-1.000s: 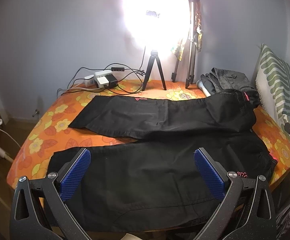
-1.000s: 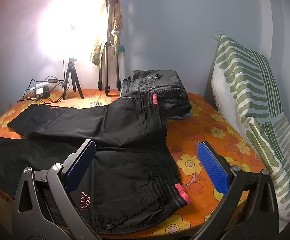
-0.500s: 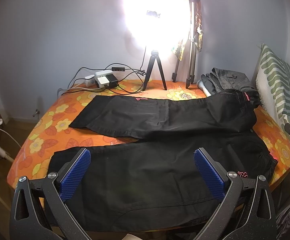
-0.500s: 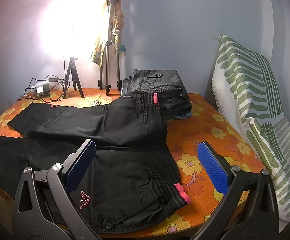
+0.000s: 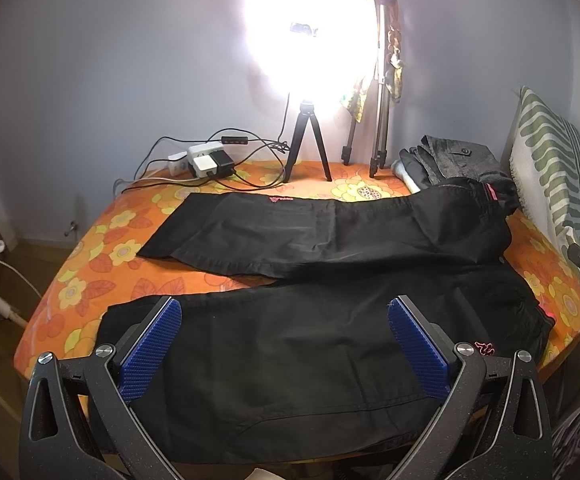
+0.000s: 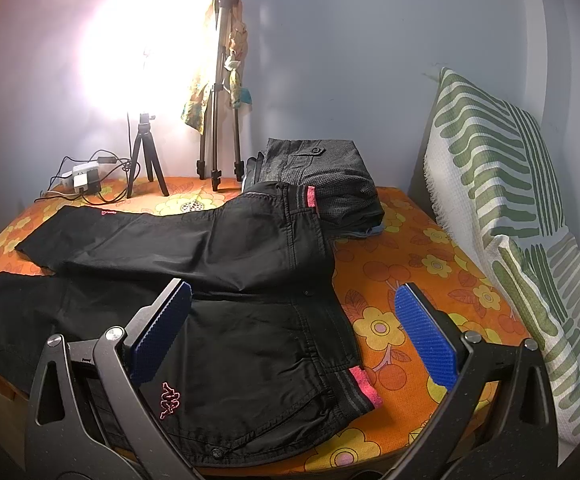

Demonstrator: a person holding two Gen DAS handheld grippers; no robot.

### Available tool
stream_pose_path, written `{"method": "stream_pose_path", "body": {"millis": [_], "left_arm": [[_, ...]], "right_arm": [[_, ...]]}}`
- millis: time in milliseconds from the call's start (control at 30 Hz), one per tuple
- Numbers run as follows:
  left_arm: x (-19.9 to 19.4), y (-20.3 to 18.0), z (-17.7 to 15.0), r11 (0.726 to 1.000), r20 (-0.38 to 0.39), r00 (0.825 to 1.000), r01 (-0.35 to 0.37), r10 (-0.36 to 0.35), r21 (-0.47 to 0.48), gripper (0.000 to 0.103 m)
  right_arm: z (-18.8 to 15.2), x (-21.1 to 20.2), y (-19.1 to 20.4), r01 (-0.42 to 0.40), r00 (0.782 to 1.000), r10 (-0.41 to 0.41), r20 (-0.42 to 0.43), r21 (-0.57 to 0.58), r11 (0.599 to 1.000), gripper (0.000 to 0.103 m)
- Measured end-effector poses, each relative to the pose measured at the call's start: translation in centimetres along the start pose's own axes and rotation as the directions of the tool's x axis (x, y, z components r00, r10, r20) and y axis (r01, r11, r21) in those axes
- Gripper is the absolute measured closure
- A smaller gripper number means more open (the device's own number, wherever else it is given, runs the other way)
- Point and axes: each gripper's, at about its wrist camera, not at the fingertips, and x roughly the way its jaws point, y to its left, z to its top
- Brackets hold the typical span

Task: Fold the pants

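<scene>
Jaws wide apart on both, the left gripper (image 5: 284, 344) and right gripper (image 6: 291, 330) (nothing held) hover level over the bed's near edge. The black pants (image 5: 329, 320) lie spread flat on the orange floral bedspread (image 6: 417, 264), legs splayed apart.

Folded grey garment (image 6: 321, 172), 2 tripods (image 5: 307, 140), striped pillow (image 6: 501, 184).

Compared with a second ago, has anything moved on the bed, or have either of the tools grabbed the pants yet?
Nothing visibly changed. The black pants with pink waistband trim lie spread out as before on the orange flowered bedspread, legs apart. The left tool and right tool both hover open above the fabric, holding nothing. The right wrist view shifted only very slightly.
</scene>
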Motion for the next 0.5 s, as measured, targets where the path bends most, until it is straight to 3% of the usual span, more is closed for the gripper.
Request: {"method": "stream_pose_path", "body": {"millis": [500], "left_arm": [[0.00, -0.13, -0.02, 1.000, 0.000, 1.000, -0.001, 0.001, -0.001, 0.000]], "right_arm": [[-0.02, -0.02, 0.36, -0.005, 1.000, 0.005, 0.001, -0.005, 1.000, 0.000]]}}
